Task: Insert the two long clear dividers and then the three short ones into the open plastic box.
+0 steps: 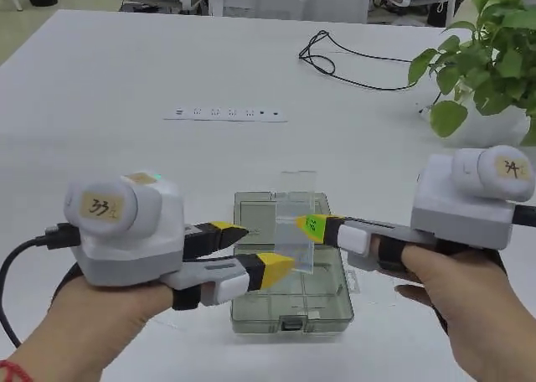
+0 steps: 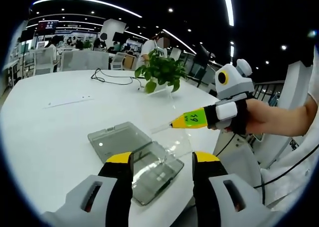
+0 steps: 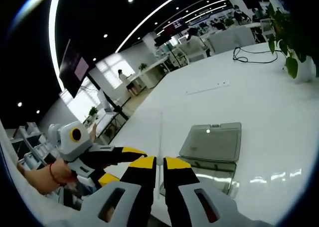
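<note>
The open smoky plastic box (image 1: 335,311) lies on the white table in front of me, its lid (image 1: 251,210) folded flat behind it. My right gripper (image 1: 308,224) is shut on a clear divider (image 1: 295,206), held upright above the box. In the right gripper view the divider (image 3: 160,132) shows edge-on as a thin line between the nearly closed jaws of the right gripper (image 3: 159,162). My left gripper (image 1: 254,248) hovers open over the box's left side with nothing in it. The left gripper view has the left gripper (image 2: 162,160), the box (image 2: 149,179) and the right gripper (image 2: 179,122).
A white power strip (image 1: 224,114) lies mid-table. A black cable (image 1: 335,59) coils at the far right, next to a potted plant (image 1: 486,72) in a white pot. Chairs stand beyond the far table edge.
</note>
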The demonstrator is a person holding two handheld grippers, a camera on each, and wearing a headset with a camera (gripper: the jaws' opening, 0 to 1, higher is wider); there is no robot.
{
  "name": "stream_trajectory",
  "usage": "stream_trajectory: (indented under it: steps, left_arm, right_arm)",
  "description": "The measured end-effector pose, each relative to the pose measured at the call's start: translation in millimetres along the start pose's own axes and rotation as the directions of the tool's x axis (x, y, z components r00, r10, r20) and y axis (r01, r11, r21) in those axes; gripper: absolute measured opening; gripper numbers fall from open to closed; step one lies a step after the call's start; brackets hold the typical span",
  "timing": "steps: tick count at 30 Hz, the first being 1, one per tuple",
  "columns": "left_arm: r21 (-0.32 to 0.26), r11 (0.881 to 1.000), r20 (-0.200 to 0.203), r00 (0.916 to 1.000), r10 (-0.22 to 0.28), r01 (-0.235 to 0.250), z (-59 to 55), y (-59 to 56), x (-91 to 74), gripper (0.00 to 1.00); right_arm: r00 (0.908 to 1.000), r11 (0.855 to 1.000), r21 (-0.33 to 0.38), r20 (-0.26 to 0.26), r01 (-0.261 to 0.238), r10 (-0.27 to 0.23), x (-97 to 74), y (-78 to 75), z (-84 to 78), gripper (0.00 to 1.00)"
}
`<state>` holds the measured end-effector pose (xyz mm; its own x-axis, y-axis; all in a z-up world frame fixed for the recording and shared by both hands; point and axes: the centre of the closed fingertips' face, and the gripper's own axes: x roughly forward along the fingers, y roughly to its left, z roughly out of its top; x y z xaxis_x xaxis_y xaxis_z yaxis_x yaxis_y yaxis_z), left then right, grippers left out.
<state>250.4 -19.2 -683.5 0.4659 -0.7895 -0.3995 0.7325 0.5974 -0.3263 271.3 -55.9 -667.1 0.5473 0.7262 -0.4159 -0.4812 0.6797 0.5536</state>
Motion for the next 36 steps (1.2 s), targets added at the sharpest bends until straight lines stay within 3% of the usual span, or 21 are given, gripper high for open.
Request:
stream_trajectory:
  steps: [11, 16, 25, 31, 34, 36]
  left_arm:
    - [0.097, 0.995, -0.035, 0.9989, -0.031, 0.034, -15.6, 4.7, -8.2, 0.59]
    - [0.151, 0.987, -0.048, 0.9972, -0.057, 0.064, -24.2, 5.9, -11.0, 0.65]
    - [0.204, 0.974, -0.079, 0.9930, -0.088, 0.102, -37.3, 9.4, -11.1, 0.77]
    - [0.215, 0.970, -0.082, 0.9917, -0.099, 0.115, -42.0, 12.6, -12.5, 0.82]
    - [0.218, 0.969, -0.086, 0.9912, -0.101, 0.117, -44.4, 12.7, -13.6, 0.83]
    - [0.217, 0.969, -0.081, 0.9911, -0.105, 0.121, -45.3, 12.4, -14.3, 0.84]
  right_arm:
    - [0.9960, 0.998, 0.015, -0.072, 0.055, -0.054, -4.5, -16.8, 0.5, 0.07]
    - [0.9853, 0.995, 0.019, -0.141, 0.101, -0.097, -4.3, -26.7, -5.3, 0.07]
    - [0.9484, 0.983, 0.002, -0.264, 0.182, -0.175, -4.8, -46.9, -15.6, 0.07]
    - [0.9066, 0.969, 0.044, -0.365, 0.244, -0.211, -7.0, -66.0, -31.2, 0.07]
    - [0.8965, 0.957, 0.089, -0.382, 0.277, -0.224, -6.4, -71.6, -36.0, 0.07]
    - [0.8849, 0.949, 0.107, -0.405, 0.296, -0.230, -4.5, -77.9, -42.7, 0.07]
